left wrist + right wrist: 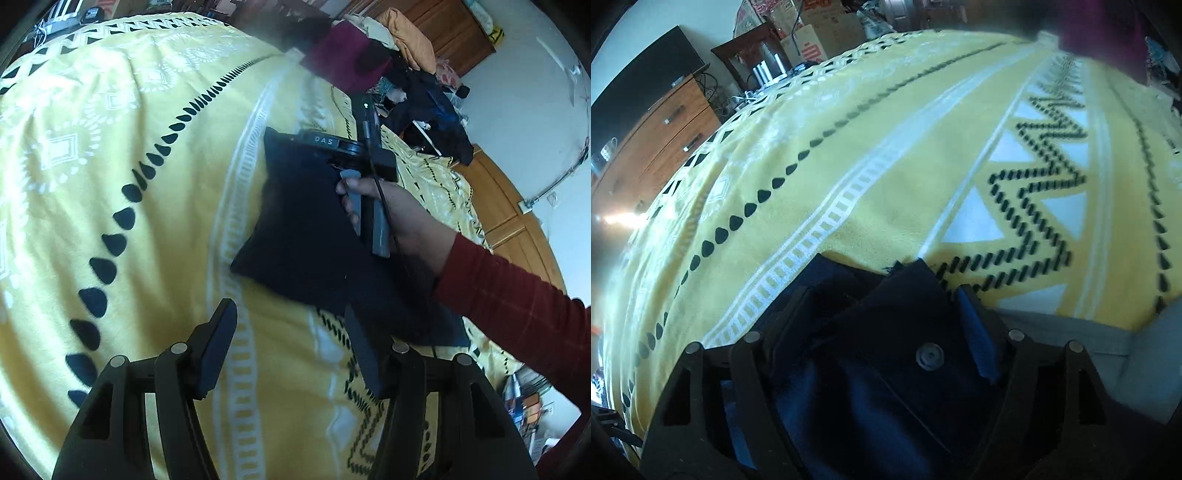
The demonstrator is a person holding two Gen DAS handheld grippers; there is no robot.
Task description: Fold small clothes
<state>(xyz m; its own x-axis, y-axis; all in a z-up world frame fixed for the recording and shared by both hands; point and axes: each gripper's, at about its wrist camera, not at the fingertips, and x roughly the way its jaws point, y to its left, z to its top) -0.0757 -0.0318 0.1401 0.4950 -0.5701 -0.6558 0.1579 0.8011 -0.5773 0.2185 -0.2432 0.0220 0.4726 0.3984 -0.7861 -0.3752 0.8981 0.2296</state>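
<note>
A dark navy garment [303,229] lies folded flat on the yellow patterned bedspread [110,147]. My left gripper [290,332] hovers open just short of its near edge, with nothing between the fingers. A hand [406,214] in a red sleeve holds the right tool, whose black housing [328,142] sits over the garment's far corner. In the right wrist view, the right gripper [884,299] has its jaws wide apart. Bunched navy cloth [886,369] with a round button [929,356] fills the gap between them.
A heap of clothes [369,55] lies at the bed's far end, in front of a wooden wardrobe [443,29]. A wooden dresser [665,122] and cardboard boxes [820,33] stand beyond the bed's other side. Grey fabric [1071,328] lies by the right gripper.
</note>
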